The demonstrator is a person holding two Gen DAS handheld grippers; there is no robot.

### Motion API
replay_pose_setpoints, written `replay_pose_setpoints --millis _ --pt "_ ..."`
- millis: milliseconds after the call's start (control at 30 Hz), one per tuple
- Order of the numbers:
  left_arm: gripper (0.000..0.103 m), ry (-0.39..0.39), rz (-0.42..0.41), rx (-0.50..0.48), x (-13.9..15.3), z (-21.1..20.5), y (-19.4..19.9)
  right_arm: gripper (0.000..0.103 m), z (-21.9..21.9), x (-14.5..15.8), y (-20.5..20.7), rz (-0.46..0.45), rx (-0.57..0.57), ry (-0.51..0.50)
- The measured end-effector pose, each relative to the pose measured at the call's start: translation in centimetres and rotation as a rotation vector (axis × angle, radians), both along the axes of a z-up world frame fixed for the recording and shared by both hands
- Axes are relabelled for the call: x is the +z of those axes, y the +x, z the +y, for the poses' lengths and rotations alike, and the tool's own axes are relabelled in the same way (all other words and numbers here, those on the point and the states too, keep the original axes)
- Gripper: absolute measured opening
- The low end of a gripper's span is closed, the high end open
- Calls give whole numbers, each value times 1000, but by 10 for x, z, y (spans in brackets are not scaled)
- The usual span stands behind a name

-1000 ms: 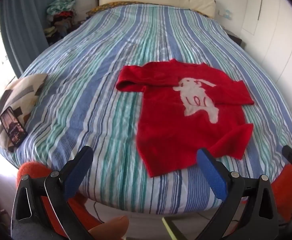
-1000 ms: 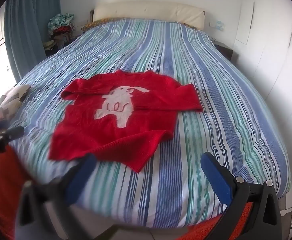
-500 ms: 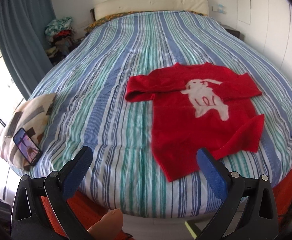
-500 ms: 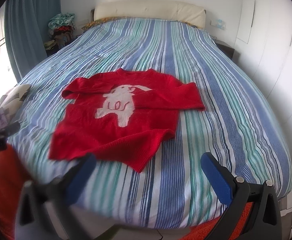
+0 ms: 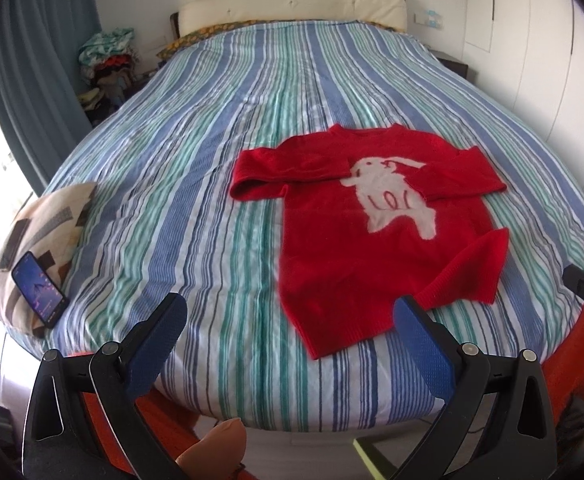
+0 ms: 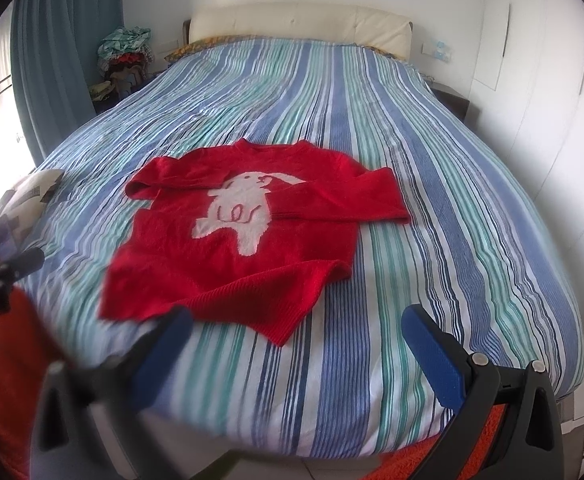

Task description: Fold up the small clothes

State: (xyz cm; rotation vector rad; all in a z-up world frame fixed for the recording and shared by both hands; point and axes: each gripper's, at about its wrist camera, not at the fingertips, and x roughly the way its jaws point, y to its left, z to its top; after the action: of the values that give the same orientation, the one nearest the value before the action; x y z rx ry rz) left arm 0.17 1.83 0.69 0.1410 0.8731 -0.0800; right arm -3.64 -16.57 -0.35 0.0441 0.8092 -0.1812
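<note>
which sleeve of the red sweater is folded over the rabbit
The sleeve on the camera's right: its cuff lies across the white rabbit. The other sleeve stops short of it.

left gripper (image 5: 289,322) raised, swung right | sweater (image 5: 376,224) seemingly undisturbed

Bed (image 5: 292,92) w/ blue-green-white striped cover fills mid frame; cream padded headboard (image 5: 292,2) at 12 o'clock. White walls, white wardrobe doors (image 6: 552,80) at 2–3. Blue curtain (image 5: 31,80) at 9–10, bright daylight beside it. Clothes heap (image 5: 107,56) at 10. Dark nightstand (image 6: 452,100) at 1. Orange rug (image 6: 432,460) at 6.
</note>
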Motion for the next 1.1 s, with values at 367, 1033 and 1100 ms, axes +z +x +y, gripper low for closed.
replay_pose_setpoints --millis 367,1033,1100 --pt "103 19 7 83 -5 14 6 103 4 -2 0 6 5 2" --pt "103 -50 36 29 -9 11 6 103 3 -3 -1 4 2 13" --pt "103 -44 34 19 -9 8 6 103 2 -3 -1 4 1 14"
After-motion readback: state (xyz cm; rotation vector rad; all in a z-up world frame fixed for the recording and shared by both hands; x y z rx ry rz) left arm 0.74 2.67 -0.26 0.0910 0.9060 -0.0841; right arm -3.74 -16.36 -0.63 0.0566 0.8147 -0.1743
